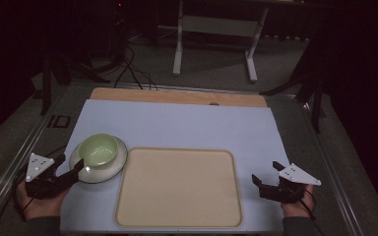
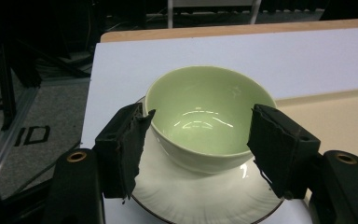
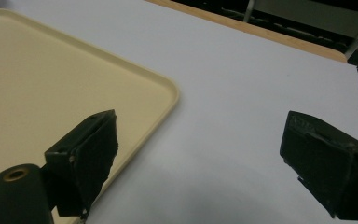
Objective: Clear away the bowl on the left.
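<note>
A pale green bowl (image 1: 98, 149) stands on a white plate (image 1: 109, 169) at the left of the light blue mat. My left gripper (image 1: 71, 165) is at the plate's near-left edge. In the left gripper view it is open (image 2: 203, 116), with its two black pads on either side of the bowl (image 2: 200, 100) and close to its walls. Whether they touch it I cannot tell. The plate (image 2: 191, 198) lies under the jaws. My right gripper (image 1: 266, 172) rests low at the mat's right side, open (image 3: 200, 123) and holding nothing.
A large beige tray (image 1: 177, 187) lies bare at the middle front of the mat, its rounded corner (image 3: 170, 93) just left of my right gripper. The wooden table edge (image 1: 177, 96) runs along the back. White table legs (image 1: 178, 54) stand on the floor beyond.
</note>
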Available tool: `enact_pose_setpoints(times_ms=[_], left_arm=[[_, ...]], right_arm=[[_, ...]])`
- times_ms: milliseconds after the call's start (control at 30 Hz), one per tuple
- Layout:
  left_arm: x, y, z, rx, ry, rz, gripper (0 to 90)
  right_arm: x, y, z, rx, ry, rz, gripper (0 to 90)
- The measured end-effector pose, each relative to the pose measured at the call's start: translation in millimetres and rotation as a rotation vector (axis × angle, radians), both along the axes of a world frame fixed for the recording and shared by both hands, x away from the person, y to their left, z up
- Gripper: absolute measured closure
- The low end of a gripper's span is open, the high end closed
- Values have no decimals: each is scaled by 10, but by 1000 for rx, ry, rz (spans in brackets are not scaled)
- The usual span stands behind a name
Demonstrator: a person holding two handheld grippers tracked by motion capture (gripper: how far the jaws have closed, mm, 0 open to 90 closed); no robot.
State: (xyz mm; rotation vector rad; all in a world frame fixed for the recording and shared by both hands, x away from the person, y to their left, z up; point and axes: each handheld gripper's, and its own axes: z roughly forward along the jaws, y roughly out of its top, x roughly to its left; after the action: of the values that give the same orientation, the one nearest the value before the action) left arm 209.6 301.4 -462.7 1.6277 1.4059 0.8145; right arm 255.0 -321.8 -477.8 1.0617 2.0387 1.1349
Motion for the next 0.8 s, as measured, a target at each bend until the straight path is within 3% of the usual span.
enact_pose_setpoints(times_ms=[533, 800], left_arm=[[61, -23, -8, -12, 17, -4, 366], [181, 5, -12, -43, 23, 32, 357]], right_arm=[[-15, -4, 16, 4, -27, 4, 108], [-17, -6, 20, 1, -39, 4, 108]])
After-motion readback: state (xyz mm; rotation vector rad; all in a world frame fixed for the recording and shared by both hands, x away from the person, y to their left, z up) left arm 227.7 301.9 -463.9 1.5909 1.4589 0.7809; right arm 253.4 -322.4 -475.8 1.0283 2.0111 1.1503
